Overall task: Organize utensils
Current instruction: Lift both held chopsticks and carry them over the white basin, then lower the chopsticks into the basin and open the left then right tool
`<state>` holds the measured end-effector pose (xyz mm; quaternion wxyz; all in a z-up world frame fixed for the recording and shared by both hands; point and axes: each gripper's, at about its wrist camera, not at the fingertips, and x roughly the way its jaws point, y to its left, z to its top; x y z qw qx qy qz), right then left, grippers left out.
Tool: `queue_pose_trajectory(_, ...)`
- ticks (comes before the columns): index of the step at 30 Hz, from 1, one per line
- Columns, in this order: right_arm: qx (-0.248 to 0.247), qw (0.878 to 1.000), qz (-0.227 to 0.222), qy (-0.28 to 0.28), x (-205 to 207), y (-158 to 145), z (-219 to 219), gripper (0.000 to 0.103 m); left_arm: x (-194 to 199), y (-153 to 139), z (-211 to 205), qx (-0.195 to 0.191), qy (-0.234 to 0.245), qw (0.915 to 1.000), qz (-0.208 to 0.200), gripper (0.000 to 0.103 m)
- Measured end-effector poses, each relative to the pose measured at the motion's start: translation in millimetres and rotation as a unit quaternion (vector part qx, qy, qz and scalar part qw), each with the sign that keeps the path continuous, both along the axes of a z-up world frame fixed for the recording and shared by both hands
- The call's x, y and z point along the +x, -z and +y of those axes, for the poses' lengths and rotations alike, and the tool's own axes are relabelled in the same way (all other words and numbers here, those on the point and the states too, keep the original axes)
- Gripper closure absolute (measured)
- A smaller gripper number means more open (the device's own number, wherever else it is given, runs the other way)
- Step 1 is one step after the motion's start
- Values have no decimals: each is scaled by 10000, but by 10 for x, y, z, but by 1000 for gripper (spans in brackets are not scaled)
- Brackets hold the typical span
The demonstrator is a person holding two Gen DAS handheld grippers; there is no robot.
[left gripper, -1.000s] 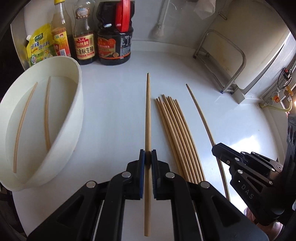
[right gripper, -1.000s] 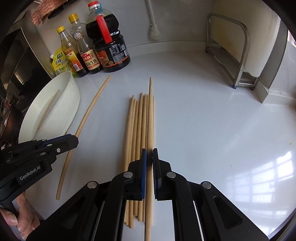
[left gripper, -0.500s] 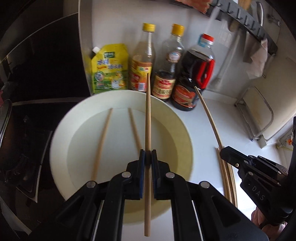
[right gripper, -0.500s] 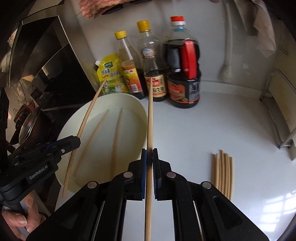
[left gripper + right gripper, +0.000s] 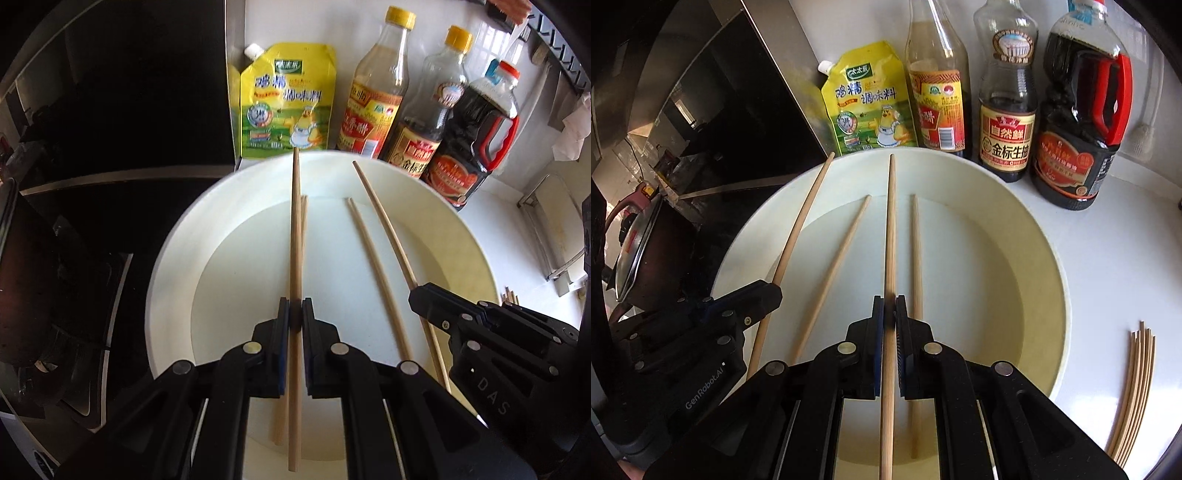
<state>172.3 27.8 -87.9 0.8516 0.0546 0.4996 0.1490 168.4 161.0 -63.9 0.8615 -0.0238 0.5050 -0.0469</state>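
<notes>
Both claws have travelled from the bench to above the bowl [image 5: 177, 266]. Left claw [image 5: 295, 310] pinches a chopstick [image 5: 295, 229]; right claw [image 5: 890, 308] pinches a second chopstick [image 5: 889, 236], both over the bowl. Two loose sticks [image 5: 916, 258] lie inside. Only the right view shows the bundle [image 5: 1134, 376] lying on the bench [image 5: 1108, 236].

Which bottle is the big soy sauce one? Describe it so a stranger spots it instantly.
Behind the white basin, a seasoning pouch and three bottles line the wall. The soy sauce jug stands at the right end: the widest, filled dark, and the only one with a red handle.
</notes>
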Motion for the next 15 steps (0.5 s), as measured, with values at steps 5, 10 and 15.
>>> queue_pose_trajectory(5, -69, 9996, 247, 135, 42, 155, -20, 97, 42, 160, 17, -14, 91, 9998, 200, 95)
queue_pose_trajectory(10, -121, 9993, 299, 197, 36, 203, -48, 97, 63, 204, 7, -35, 148, 9996, 238, 92)
queue_pose_trajectory(15, -137, 9992, 291, 244, 51, 201, -60, 96, 59, 173, 43, -45, 89, 9998, 173, 68)
